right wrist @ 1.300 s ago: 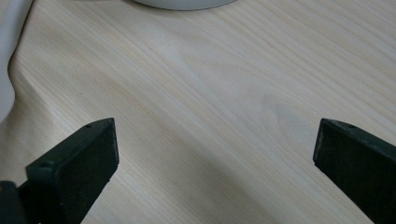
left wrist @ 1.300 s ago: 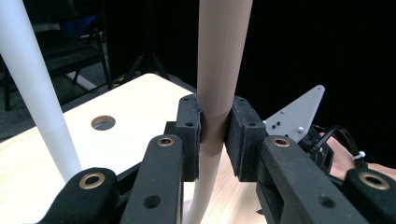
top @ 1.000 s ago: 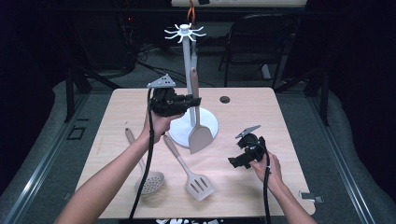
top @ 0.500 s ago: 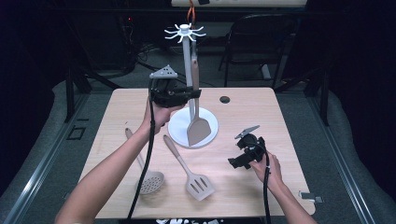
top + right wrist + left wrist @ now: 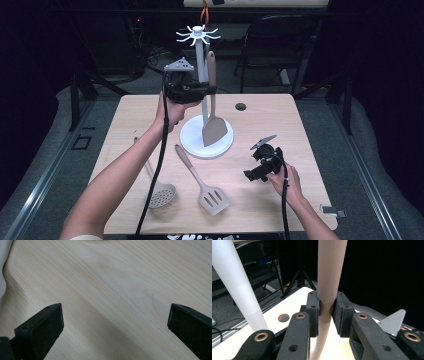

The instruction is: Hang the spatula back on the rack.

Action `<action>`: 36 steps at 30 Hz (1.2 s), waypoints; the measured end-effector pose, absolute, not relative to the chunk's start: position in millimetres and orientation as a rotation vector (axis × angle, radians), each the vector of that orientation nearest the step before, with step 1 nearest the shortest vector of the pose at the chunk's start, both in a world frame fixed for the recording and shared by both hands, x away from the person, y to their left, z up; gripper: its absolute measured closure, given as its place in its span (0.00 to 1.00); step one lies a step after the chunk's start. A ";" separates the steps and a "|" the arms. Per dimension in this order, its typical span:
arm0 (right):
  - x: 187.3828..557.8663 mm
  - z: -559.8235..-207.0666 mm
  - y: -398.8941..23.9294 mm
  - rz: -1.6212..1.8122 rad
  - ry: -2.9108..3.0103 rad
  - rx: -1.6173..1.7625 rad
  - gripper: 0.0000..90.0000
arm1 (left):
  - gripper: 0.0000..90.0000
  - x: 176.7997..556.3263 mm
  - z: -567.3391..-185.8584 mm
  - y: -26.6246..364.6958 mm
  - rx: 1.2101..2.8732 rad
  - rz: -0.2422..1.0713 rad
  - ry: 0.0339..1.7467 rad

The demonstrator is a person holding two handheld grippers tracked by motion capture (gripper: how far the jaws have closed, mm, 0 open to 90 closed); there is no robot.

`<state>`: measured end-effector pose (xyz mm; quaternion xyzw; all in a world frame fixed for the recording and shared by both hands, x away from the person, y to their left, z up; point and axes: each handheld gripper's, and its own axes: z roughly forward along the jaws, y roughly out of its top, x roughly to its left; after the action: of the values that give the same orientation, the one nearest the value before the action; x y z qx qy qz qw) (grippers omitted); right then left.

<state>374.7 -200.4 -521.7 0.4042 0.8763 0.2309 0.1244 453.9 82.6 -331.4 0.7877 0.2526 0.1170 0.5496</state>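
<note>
One tan solid spatula with a long handle [image 5: 213, 115] lifted beside the white hook-topped utensil stand [image 5: 199, 60], gripped mid-handle by the left gripper [image 5: 207, 91].
Raised since a second ago, blade now hanging just above the stand's round white base [image 5: 187, 140]; likely headed for a top hook. Right gripper [image 5: 250, 167] parked on the pale wooden table [image 5: 300, 130], jaws wide and empty. Tan slotted turner [image 5: 205, 184] and grey skimmer [image 5: 159, 192] lying flat, untouched.
</note>
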 end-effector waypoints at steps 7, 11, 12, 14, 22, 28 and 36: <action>374.7 -523.0 -200.1 0.680 2.551 1.177 0.00 | 0.85 459.3 -324.1 80.1 1.860 0.277 0.601; 375.0 -522.2 -200.9 0.648 2.561 1.157 0.00 | 0.85 463.6 -318.7 79.7 1.856 0.282 0.606; 375.0 -522.2 -200.9 0.648 2.561 1.157 0.00 | 0.85 463.6 -318.7 79.7 1.856 0.282 0.606; 374.9 -522.1 -200.8 0.648 2.562 1.156 0.00 | 0.85 465.0 -317.7 80.2 1.855 0.279 0.609; 374.8 -522.3 -200.6 0.648 2.571 1.152 0.00 | 0.85 472.8 -318.7 84.1 1.842 0.267 0.642; 374.7 -523.2 -199.5 0.637 2.580 1.147 0.00 | 0.85 479.4 -320.9 88.6 1.824 0.265 0.679; 374.8 -523.2 -199.6 0.629 2.590 1.137 0.00 | 0.84 483.1 -325.1 90.1 1.822 0.292 0.719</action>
<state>374.8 -199.6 -523.2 0.3894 0.8872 0.2155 0.1215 483.1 90.1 -325.1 0.7692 0.3037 0.1232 0.5486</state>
